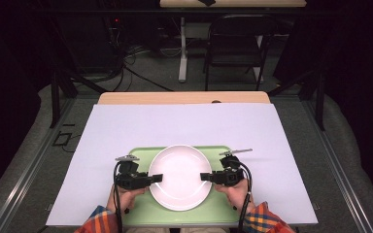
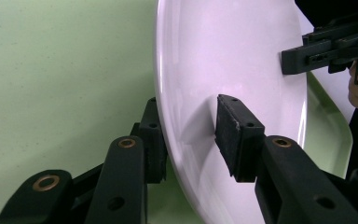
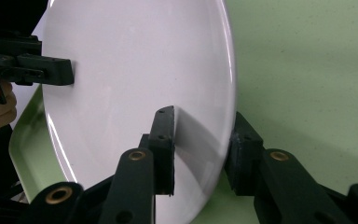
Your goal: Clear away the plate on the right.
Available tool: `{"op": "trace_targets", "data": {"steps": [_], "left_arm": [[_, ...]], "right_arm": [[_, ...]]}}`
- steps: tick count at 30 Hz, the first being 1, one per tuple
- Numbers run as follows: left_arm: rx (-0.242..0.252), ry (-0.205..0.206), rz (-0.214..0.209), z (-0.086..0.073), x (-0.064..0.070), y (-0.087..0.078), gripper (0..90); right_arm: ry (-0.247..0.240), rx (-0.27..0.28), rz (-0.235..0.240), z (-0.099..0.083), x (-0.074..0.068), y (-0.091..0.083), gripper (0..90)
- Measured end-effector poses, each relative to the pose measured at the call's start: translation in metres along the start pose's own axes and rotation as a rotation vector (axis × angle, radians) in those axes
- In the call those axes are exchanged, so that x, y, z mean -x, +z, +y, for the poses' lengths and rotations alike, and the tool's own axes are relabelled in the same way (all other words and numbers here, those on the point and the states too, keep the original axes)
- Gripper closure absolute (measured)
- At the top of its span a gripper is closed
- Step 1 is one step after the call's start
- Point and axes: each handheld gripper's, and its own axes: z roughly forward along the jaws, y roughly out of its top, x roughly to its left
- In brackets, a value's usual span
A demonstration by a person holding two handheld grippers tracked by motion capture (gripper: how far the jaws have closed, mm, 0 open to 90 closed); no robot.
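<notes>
The white plate (image 1: 180, 177), over the green tray (image 1: 145, 155), is straddled, not yet clamped, by the left gripper (image 1: 156, 178) and right gripper (image 1: 205, 176); closing seems needed before any lift.

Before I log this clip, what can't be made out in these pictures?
- Underside of the round white plate: faces the pale green tray, all views.
- Jaw contact with the plate rim: gaps show in both gripper views; grip unclear.
- The tray's near edge: behind the person's hands, high view.
- Dark item on the far table: cropped at the top, high view.
</notes>
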Motion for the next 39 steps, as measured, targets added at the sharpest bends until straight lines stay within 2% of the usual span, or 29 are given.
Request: {"op": "trace_targets", "data": {"steps": [6, 10, 20, 25, 28, 31, 39], "left_arm": [[-0.016, 0.015, 0.032, 0.0, 0.0, 0.004, 61.1], [-0.027, 0.003, 0.038, 0.0, -0.003, 0.006, 59.5], [-0.033, 0.01, 0.07, 0.0, -0.001, 0.008, 57.4], [-0.052, 0.003, 0.081, 0.0, -0.003, 0.01, 54.9], [-0.054, 0.005, 0.089, 0.0, -0.003, 0.011, 54.3], [-0.062, 0.029, 0.109, 0.002, -0.001, 0.011, 52.8], [-0.054, 0.045, 0.132, 0.001, 0.001, 0.012, 51.1]], "right_arm": [[-0.001, -0.021, -0.011, -0.001, 0.001, 0.003, 65.6], [0.002, -0.026, -0.012, -0.001, 0.001, 0.005, 65.1], [-0.014, -0.036, -0.031, -0.001, -0.001, 0.006, 63.0], [-0.031, -0.046, -0.04, -0.001, -0.002, 0.009, 60.6], [-0.023, -0.048, -0.04, -0.001, -0.001, 0.011, 59.9], [-0.026, -0.048, -0.046, -0.001, -0.002, 0.012, 59.0], [-0.039, -0.053, -0.073, -0.001, -0.005, 0.012, 57.3]]}}
